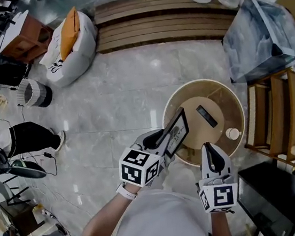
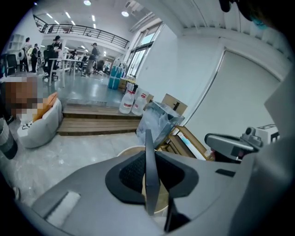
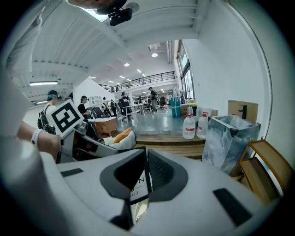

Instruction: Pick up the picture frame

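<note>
Floor (image 1: 132, 84): pale glossy marble tiles.
Far: wooden step (image 1: 161, 18), beanbag (image 1: 70, 41) at left.
Right: wooden rack (image 1: 278, 108), black cabinet (image 1: 282, 199) near.
Middle: round table (image 1: 233, 100).
Light: ceiling lamps (image 2: 87, 2), tall windows (image 2: 143, 46).
Wall (image 2: 239, 92): white.
</note>
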`<state>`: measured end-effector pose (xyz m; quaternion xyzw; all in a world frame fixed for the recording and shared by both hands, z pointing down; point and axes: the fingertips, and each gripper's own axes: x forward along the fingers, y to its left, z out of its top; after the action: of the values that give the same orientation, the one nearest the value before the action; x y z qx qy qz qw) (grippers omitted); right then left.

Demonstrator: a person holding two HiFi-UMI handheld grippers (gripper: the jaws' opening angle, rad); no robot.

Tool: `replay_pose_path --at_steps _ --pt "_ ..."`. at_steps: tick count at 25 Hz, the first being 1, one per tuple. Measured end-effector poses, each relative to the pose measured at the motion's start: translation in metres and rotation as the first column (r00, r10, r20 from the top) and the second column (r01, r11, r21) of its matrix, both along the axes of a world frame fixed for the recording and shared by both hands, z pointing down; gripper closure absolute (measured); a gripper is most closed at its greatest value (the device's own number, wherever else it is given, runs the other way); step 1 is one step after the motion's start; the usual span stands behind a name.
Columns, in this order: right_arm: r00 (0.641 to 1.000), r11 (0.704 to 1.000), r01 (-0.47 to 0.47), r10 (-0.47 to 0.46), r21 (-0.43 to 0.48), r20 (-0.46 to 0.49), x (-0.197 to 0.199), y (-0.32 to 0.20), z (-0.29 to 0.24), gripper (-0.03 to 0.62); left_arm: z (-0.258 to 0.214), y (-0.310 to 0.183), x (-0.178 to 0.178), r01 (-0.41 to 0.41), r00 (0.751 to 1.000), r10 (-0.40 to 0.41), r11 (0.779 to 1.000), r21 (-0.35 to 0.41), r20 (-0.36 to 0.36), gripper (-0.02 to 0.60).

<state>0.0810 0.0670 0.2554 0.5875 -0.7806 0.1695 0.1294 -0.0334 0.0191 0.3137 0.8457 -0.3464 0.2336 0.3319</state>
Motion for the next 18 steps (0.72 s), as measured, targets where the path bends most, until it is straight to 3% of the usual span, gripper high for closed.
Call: replay_pose_path --at_steps 8,12,18 --pt "0.998 0.997 0.045 -0.042 0.065 -0.039 -0.013 0.0 -0.036 0.588 -0.063 0.013 -0.014 0.033 0.999 -0.028 0.994 0.101 -0.044 0.515" --pt "0.999 0.997 0.019 -0.017 0.074 -0.03 -0.013 0.006 -0.046 0.588 -0.088 0.02 -0.018 0.018 0.999 -0.011 0.987 0.162 -0.04 0.515" --pt "0.999 0.998 -0.013 0.015 0.067 -0.036 -0.002 0.011 -0.046 0.588 -0.099 0.027 -0.016 -0.003 0.999 0.009 0.981 0.194 -0.034 0.515"
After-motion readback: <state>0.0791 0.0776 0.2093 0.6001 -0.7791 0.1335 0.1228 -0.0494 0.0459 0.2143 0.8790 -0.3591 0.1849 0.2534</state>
